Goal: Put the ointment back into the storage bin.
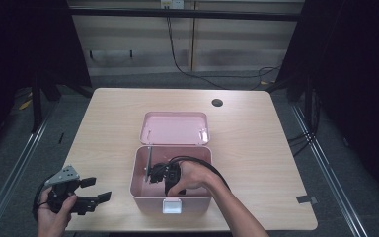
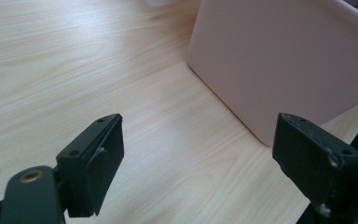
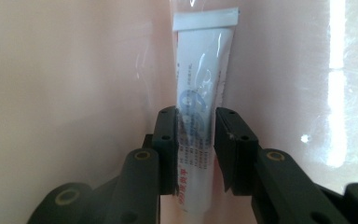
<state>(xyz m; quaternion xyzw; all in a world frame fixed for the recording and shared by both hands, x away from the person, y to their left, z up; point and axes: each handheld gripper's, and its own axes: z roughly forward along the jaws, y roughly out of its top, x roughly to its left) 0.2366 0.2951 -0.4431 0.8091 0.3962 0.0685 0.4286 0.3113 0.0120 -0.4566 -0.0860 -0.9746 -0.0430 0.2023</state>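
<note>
One tube (image 3: 199, 126) sits between the jaws of the right hand-held gripper (image 3: 196, 140), pinched at mid-length, inside the pink box (image 1: 140, 170) on the table (image 1: 256, 148). Judged: placement nearly complete; release and lid (image 1: 175, 128) closure remain. Left hand-held gripper (image 1: 94, 190) is spread, empty, beside the box.

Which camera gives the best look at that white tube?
The right gripper view: the white tube stands close up between the right tongs, print and crimped end visible, inside the pink box. In the high view the hand in the box covers it. The left gripper view gives the box's outer wall.
</note>
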